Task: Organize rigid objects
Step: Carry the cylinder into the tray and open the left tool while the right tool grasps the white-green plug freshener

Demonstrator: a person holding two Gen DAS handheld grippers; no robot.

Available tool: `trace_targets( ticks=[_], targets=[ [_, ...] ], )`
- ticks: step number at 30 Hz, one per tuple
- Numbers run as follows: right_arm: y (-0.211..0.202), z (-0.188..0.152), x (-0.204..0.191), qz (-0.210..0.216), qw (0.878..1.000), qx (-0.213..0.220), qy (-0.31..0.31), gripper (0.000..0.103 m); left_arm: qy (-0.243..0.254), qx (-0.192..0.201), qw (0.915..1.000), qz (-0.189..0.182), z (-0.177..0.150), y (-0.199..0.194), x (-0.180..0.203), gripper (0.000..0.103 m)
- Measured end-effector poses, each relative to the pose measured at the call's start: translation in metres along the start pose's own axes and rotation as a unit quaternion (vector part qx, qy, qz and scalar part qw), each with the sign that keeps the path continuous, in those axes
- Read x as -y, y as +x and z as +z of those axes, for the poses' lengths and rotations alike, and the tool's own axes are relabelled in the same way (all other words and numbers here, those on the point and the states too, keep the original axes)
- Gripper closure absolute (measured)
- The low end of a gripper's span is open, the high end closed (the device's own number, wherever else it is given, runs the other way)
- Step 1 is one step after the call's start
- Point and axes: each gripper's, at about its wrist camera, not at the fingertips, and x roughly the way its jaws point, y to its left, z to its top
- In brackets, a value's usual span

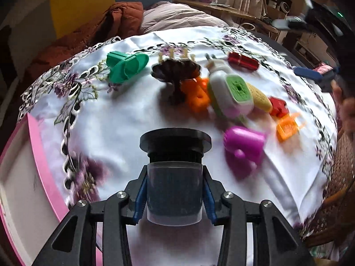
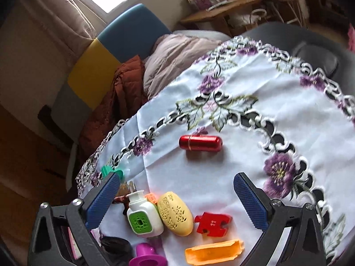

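Black-capped jar clamped by left gripper, lower centre.
Right gripper gapes, empty, over toys for sorting.

Black linkage frames, silver screws, ribbed blue fingers.

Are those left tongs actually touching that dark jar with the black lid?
Touching. The left wrist view shows both blue pads of the left tongs pressed against the sides of the dark jar, no gap either side.
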Motion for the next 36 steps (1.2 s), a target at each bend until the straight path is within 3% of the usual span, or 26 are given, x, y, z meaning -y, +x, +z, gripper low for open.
trace_targets(
  ticks=[7,10,12,22,23,24,26,29,36],
  targets=[
    [0.016,-0.012,-0.022,0.008,0.997,-0.049,-0.060,0.002,-0.026,0.023,0.9993,0.012,-0.011,-0.001,0.002,0.060],
    [0.027,-0.023,-0.039,0.014,0.991,-0.083,-0.105,0.013,-0.033,0.027,0.9990,0.011,-0.012,-0.001,0.001,0.060],
    [0.036,-0.030,-0.052,0.016,0.985,-0.105,-0.135,0.022,-0.041,0.027,0.9988,0.007,-0.011,-0.001,0.000,0.060],
    [0.094,-0.054,-0.095,-0.023,0.953,-0.164,-0.255,0.025,-0.059,0.041,0.9974,0.000,-0.015,-0.001,-0.003,0.060],
    [0.093,-0.060,-0.101,-0.030,0.946,-0.158,-0.282,0.033,-0.059,0.043,0.9973,0.000,-0.015,-0.001,-0.003,0.060],
    [0.094,-0.066,-0.104,-0.034,0.939,-0.161,-0.301,0.051,-0.061,0.045,0.9971,0.000,-0.015,-0.001,-0.003,0.060],
    [0.098,-0.071,-0.105,-0.049,0.932,-0.166,-0.319,0.050,-0.063,0.048,0.9968,0.001,-0.015,-0.001,-0.003,0.060],
    [0.097,-0.073,-0.107,-0.038,0.926,-0.169,-0.336,0.050,-0.064,0.053,0.9965,0.001,-0.016,-0.002,-0.003,0.060],
    [0.113,-0.077,-0.098,-0.045,0.925,-0.207,-0.316,0.050,-0.072,0.059,0.9956,0.000,-0.016,-0.004,-0.003,0.061]
  ],
)
